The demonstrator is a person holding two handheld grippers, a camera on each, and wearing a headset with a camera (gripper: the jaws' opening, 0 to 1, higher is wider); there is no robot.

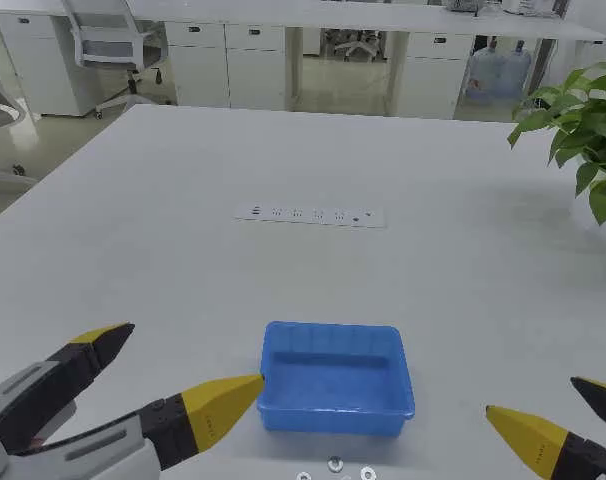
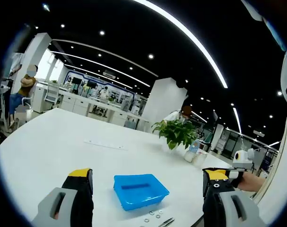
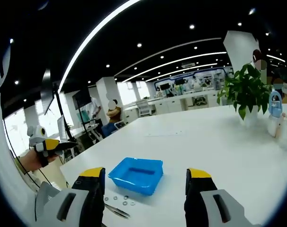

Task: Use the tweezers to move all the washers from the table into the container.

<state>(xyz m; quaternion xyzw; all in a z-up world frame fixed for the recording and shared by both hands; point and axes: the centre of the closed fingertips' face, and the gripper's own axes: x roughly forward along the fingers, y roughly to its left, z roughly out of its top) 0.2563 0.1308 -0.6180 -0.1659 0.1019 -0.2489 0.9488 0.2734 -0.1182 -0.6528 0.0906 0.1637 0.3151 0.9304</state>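
A blue rectangular container [image 1: 335, 378] sits empty on the white table near its front edge. Just in front of it lie several small metal washers [image 1: 335, 464]. In the left gripper view the washers [image 2: 153, 215] lie beside thin metal tweezers [image 2: 166, 221], below the container [image 2: 139, 190]. The right gripper view has the tweezers [image 3: 116, 211] under the washers [image 3: 124, 201] and the container [image 3: 136, 175]. My left gripper [image 1: 183, 362] hovers open to the left of the container, holding nothing. My right gripper [image 1: 535, 398] hovers open to the container's right, also holding nothing.
A white power strip [image 1: 309, 214] lies mid-table behind the container. A leafy green plant [image 1: 583, 130] stands at the table's right edge, with a spray bottle [image 3: 275, 105] next to it. An office chair [image 1: 113, 45] and cabinets stand beyond the far edge.
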